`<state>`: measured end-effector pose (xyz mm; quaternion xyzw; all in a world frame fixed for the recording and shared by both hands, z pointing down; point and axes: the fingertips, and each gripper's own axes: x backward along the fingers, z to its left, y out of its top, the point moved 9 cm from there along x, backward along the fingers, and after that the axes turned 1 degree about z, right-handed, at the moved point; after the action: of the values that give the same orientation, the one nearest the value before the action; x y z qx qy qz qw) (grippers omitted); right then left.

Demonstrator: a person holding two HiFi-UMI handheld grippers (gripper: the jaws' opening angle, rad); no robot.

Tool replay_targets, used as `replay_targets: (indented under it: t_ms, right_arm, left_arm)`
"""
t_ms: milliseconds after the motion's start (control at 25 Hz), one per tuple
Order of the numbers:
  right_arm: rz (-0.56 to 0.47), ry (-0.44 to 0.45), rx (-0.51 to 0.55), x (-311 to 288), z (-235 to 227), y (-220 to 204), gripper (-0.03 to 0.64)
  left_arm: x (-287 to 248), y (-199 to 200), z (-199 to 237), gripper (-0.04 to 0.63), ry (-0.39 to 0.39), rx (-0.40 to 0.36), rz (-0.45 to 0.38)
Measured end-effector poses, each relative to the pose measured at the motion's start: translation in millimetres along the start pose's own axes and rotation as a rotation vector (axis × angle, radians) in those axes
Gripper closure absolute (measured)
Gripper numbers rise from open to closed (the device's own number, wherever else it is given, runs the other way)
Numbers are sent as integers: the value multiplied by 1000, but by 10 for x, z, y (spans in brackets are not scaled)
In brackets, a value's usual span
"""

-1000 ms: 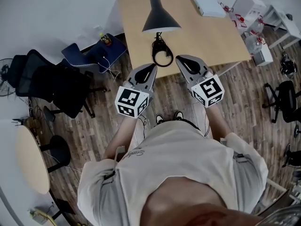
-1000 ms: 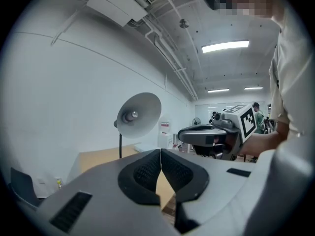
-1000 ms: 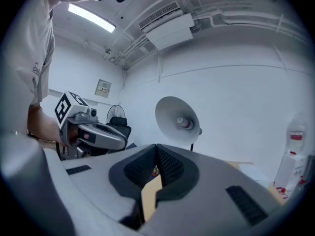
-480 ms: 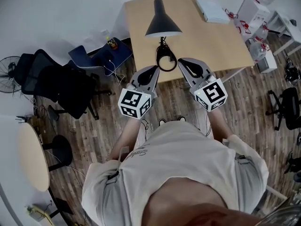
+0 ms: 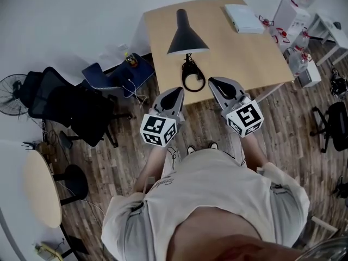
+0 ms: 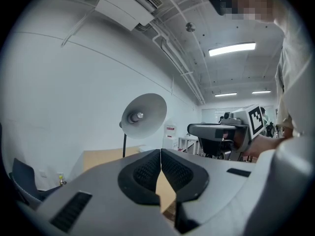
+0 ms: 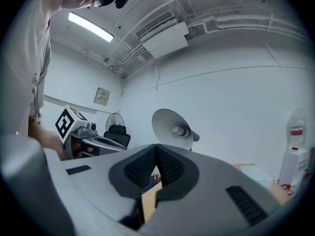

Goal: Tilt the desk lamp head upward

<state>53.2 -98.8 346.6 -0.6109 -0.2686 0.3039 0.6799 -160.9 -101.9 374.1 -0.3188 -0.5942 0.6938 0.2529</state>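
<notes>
A black desk lamp (image 5: 185, 29) stands on the light wooden table (image 5: 239, 48), its cone shade pointing toward me; its coiled black cord (image 5: 192, 75) lies in front of it. In the left gripper view the lamp head (image 6: 143, 114) faces the camera with its bulb showing; it also shows in the right gripper view, lamp head (image 7: 171, 124). My left gripper (image 5: 175, 93) and right gripper (image 5: 213, 82) hover side by side off the table's near edge, short of the lamp. Both are shut, jaws meeting at the tips with nothing between them.
A white flat box (image 5: 243, 18) lies at the table's far right. Black office chairs (image 5: 70, 105) and a blue chair (image 5: 111, 75) stand left of the table. A round table (image 5: 38, 186) is at the lower left. White furniture and bottles (image 5: 296, 15) stand on the right.
The view has shifted slightly and both grippers sit a little lower and farther right in the head view. They stay shut and level with each other. The lamp has not moved.
</notes>
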Motion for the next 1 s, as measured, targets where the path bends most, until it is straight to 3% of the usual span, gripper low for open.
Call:
replay_targets:
  t_ms: [360,640,800,1000]
  right_arm:
    - [-9,2,0,-1,-96,-21,621]
    - [8,3,-1,-15,-126,-77,621]
    - [9,4,28,-29,-171,-42,621]
    - [5,-1,11,72,-185,-81,621]
  left_arm:
    - [-56,2,-35,580,-20,30,-18]
    - [-133,49,-46,580,-38,-6,-7]
    - [-142,107,-55,580,-70,24,-14]
    - [-191,121,-153,580,-71,10,-20]
